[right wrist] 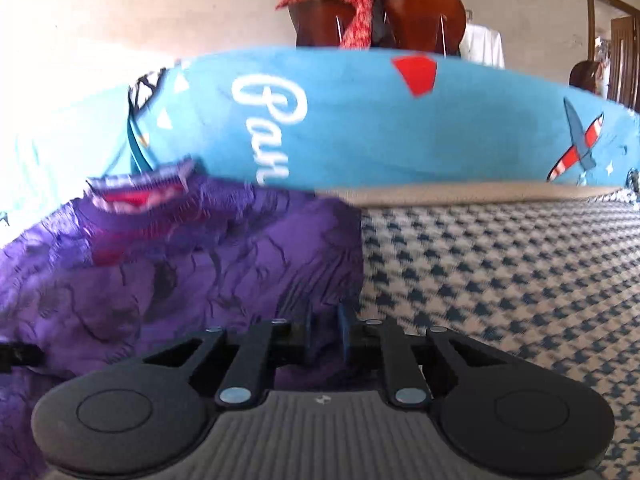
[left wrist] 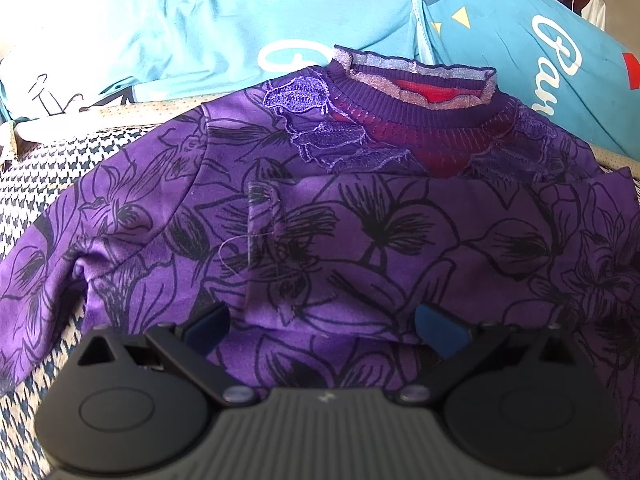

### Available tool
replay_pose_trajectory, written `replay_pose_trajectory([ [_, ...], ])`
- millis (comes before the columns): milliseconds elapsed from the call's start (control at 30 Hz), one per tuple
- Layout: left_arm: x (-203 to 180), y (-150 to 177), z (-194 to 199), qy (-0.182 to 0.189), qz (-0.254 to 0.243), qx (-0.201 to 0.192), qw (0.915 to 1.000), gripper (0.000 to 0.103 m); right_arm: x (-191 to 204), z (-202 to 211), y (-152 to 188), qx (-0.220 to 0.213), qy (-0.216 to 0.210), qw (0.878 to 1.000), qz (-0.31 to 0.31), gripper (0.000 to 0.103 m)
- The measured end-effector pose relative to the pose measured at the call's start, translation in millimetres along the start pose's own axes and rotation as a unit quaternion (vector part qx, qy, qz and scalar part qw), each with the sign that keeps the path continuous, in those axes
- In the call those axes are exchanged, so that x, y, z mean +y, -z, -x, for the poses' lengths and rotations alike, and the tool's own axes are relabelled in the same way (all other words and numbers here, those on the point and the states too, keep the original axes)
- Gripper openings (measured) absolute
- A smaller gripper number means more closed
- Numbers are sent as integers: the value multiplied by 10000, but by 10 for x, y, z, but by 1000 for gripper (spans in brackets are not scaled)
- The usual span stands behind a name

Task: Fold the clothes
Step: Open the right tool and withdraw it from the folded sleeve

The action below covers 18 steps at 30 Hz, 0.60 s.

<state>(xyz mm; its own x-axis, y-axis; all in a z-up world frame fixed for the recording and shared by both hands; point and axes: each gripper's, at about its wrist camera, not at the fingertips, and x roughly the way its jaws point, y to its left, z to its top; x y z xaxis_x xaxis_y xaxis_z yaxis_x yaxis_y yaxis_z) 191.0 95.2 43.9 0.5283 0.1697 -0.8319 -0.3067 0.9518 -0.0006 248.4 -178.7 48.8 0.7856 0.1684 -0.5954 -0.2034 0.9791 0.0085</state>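
Softly creased purple floral sweater (left wrist: 360,240) on houndstooth cover (right wrist: 500,280); left jaws apart, right jaws pinching its edge.

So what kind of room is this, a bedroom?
Probably a bedroom or living room at home. The purple top lies on a checked cover, like a bed or sofa, with blue pillows and a wooden chair behind.

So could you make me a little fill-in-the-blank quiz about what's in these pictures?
1. The top being folded is ____ with black flowers.
2. Behind it lies a ____ pillow with white lettering.
3. The left tool is ____.
4. The cover under the top has a ____ pattern.

Missing: purple; blue; open; houndstooth
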Motion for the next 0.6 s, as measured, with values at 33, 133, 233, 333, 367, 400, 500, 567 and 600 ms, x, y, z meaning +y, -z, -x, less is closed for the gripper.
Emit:
replay_pose_trajectory([
  [33,7,1,1,7,-6,21,10000,103,-4,-56,12,69,27,10000,-26,15],
  [133,39,9,2,41,13,70,10000,103,17,-105,26,146,112,9998,-15,15],
  [233,85,8,24,15,19,59,10000,103,69,-88,1,167,273,9995,52,15],
  [333,177,-8,57,-16,110,-2,9999,103,140,24,-47,-35,410,9989,209,15],
  [367,215,-17,59,-20,167,2,9999,103,165,66,-69,-117,369,9990,220,15],
  [400,252,-24,60,-27,221,9,9998,103,190,109,-91,-200,328,9990,230,15],
  [500,358,-38,42,-84,367,57,9993,103,290,204,-146,-262,41,9993,248,15],
  [567,419,-35,32,-113,422,89,9990,103,371,198,-131,-101,-213,9993,294,15],
  [600,444,-33,27,-129,442,108,9989,103,412,195,-124,-19,-340,9989,317,15],
])
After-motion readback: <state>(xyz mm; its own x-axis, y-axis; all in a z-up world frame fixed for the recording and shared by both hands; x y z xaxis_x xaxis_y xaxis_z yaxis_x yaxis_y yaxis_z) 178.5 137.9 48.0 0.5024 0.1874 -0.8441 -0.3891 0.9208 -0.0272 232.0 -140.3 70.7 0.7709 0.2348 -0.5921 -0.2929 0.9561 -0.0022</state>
